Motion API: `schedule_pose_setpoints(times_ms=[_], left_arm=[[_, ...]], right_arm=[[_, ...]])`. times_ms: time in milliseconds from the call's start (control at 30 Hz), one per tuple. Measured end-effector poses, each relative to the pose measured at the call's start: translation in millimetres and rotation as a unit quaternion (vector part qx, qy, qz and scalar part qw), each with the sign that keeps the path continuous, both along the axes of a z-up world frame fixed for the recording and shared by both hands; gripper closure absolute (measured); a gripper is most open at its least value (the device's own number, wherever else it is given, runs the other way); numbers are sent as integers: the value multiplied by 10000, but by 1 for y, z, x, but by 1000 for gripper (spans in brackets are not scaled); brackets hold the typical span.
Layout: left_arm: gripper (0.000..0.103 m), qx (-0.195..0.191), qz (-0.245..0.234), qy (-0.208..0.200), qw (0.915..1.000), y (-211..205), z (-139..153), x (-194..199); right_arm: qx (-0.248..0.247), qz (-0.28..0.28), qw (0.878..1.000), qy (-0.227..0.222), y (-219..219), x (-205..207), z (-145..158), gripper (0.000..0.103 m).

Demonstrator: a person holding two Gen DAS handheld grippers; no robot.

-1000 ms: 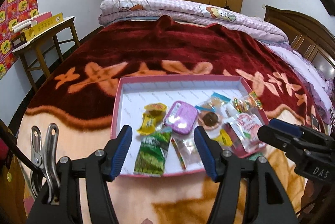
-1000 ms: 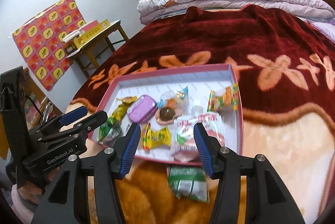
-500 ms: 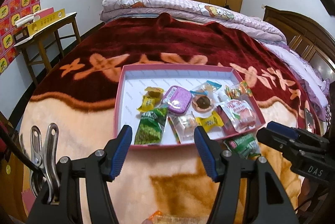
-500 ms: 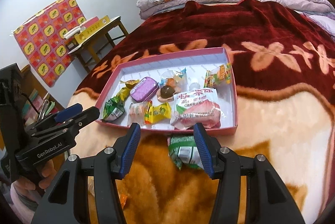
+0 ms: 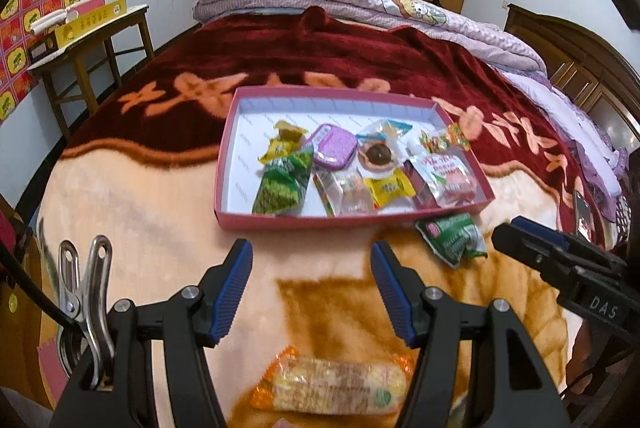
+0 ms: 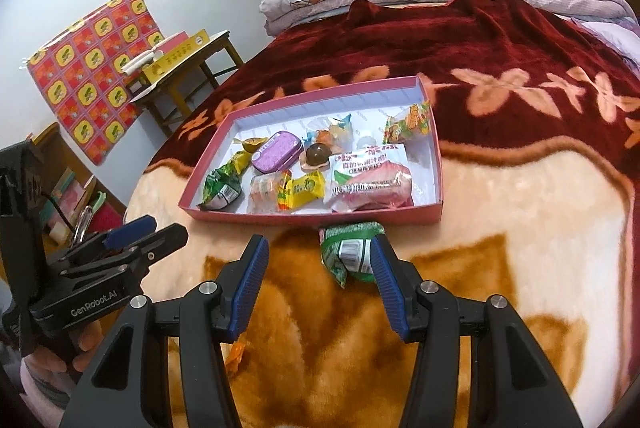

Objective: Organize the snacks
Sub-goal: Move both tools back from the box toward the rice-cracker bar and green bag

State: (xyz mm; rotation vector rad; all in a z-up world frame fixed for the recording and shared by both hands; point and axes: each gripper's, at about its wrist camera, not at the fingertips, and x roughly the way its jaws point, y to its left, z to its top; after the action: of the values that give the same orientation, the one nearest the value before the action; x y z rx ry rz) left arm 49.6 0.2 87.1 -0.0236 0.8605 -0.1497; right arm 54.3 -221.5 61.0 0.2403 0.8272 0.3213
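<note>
A pink tray (image 5: 304, 222) of snacks is seen mid-frame on the bed blanket (image 5: 152, 211). A green packet (image 6: 352, 248) lies just outside its near wall, partly hidden by the right hand-held gripper (image 6: 318, 284), whose jaws are held apart, empty. The left hand-held gripper (image 5: 312, 292) is likewise held apart; an orange-ended packet (image 5: 332, 384) is shown whole only at the bottom of the left view.

Left gripper (image 5: 311, 286) and right gripper (image 6: 318, 278) angle downward side by side, jaws apart, empty
</note>
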Motion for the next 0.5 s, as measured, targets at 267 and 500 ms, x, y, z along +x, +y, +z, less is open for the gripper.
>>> schedule_pose_setpoints(times_ms=[267, 500], left_arm=[[38, 90, 34, 186, 9998, 0, -6, -16], [38, 112, 1, 409, 9991, 3, -10, -31]], right_arm=[[-7, -3, 10000, 49, -3, -10, -3, 49], [20, 32, 10000, 61, -5, -21, -6, 49]])
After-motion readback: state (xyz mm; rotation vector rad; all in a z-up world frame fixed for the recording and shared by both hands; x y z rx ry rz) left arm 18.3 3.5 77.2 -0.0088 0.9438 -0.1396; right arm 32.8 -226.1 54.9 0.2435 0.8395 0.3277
